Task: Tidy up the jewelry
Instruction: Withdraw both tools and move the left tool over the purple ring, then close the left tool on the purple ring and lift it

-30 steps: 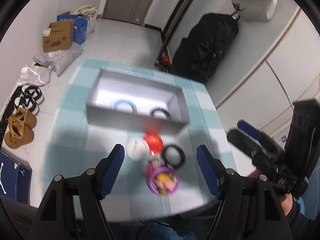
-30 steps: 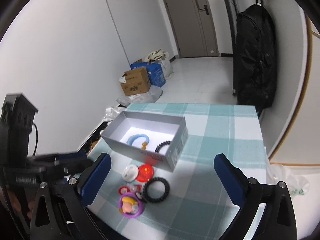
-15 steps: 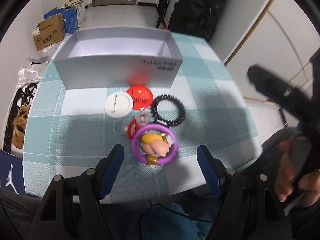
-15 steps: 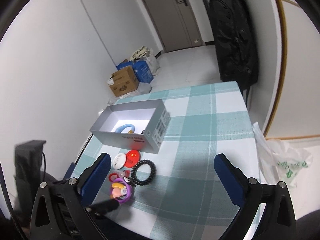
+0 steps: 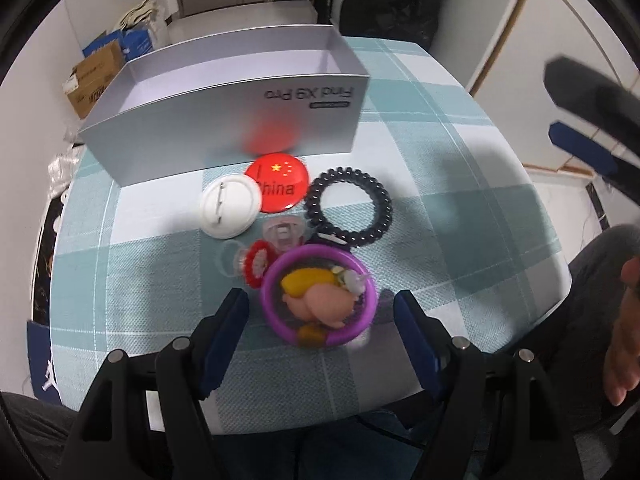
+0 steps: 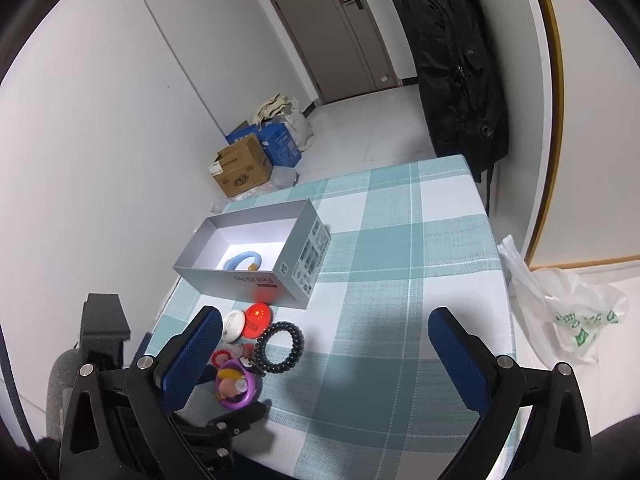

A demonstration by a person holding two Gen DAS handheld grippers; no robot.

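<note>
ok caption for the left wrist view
Open left gripper straddling a purple bracelet beside the grey box.

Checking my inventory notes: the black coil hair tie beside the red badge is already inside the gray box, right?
Not inside. The black coil hair tie lies on the checked tablecloth in front of the gray box, beside the red badge. The left wrist view shows it.
</note>
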